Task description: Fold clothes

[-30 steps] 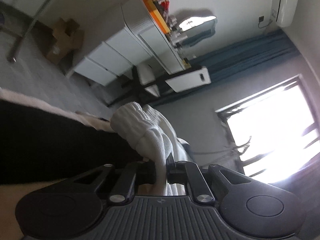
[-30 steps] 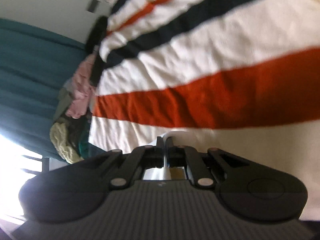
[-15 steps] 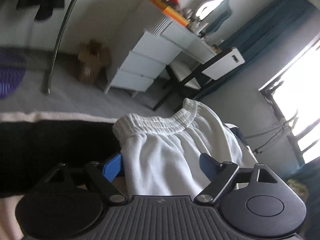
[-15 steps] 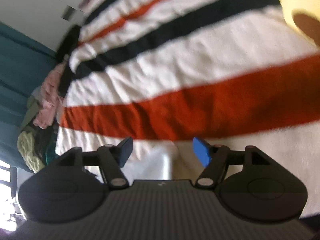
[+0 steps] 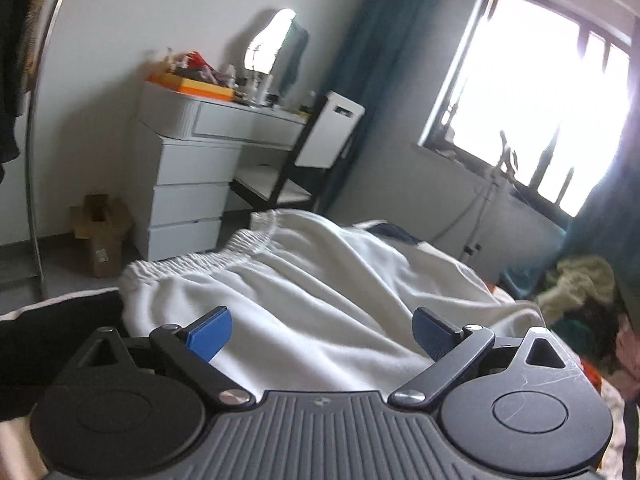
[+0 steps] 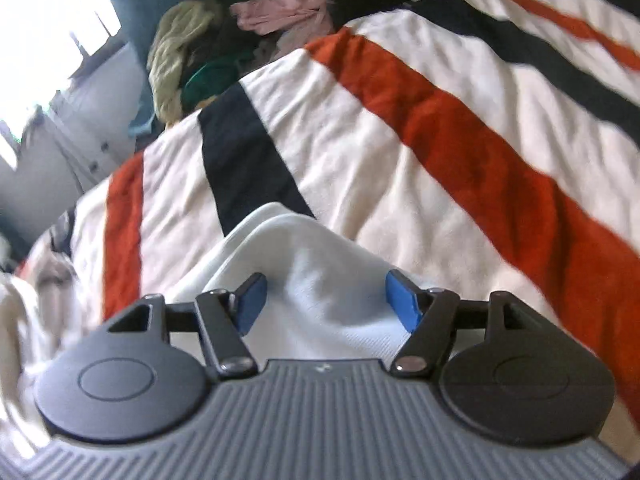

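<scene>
A white garment with a gathered elastic waistband [image 5: 248, 248] lies spread on the bed in the left wrist view. My left gripper [image 5: 322, 332] hangs just above its cloth; its jaws are opening wide and the blue pads [image 5: 210, 334] press on nothing. In the right wrist view a folded corner of the white garment [image 6: 320, 276] rises between the fingers of my right gripper [image 6: 326, 304]. Those jaws are closing, but the pads [image 6: 404, 306] stand apart from the cloth ridge. The garment rests on a bedcover [image 6: 440, 120] striped in white, orange-red and black.
A heap of mixed clothes [image 6: 208, 32] lies at the far end of the bed, also visible as the clothes heap [image 5: 580, 288]. Beyond the bed stand a white dresser [image 5: 192, 184], a chair [image 5: 320, 148], a cardboard box [image 5: 100, 232] and a bright window [image 5: 540, 100].
Both grippers were shut on the white garment a second ago; both have let go and opened. Both views have rolled upright, and the garment now lies flat on the bed.
</scene>
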{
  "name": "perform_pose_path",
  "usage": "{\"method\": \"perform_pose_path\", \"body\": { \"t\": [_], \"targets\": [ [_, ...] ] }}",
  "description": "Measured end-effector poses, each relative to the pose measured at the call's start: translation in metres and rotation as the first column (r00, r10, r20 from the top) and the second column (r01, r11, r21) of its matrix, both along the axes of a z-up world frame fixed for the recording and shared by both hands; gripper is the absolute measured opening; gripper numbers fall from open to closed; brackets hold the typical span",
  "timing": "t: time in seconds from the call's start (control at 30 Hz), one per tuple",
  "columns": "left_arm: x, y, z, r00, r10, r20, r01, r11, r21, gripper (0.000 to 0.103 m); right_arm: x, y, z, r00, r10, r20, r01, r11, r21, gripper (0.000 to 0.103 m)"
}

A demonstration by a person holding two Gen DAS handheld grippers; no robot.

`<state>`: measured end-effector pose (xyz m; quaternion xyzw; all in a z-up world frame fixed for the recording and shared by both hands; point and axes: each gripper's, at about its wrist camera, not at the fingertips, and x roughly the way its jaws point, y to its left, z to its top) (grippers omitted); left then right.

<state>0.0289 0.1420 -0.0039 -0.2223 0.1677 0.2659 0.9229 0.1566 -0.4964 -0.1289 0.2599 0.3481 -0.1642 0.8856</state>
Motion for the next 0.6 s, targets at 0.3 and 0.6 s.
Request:
{"method": "perform_pose_path", "body": {
  "t": [0.3,0.6],
  "targets": [
    [0.009,-0.005,-0.01,0.999,-0.043,0.0,0.043,0.999,0.019,0.098,-0.008,0.039,0.002,0.973,0.228,-0.038,-0.228,0.974,0.004,0.011],
    [0.01,-0.006,-0.012,0.997,-0.068,-0.024,0.068,0.998,0.011,0.098,-0.011,0.109,-0.002,0.837,0.516,-0.185,-0.537,0.838,-0.092,0.016]
  ]
}}
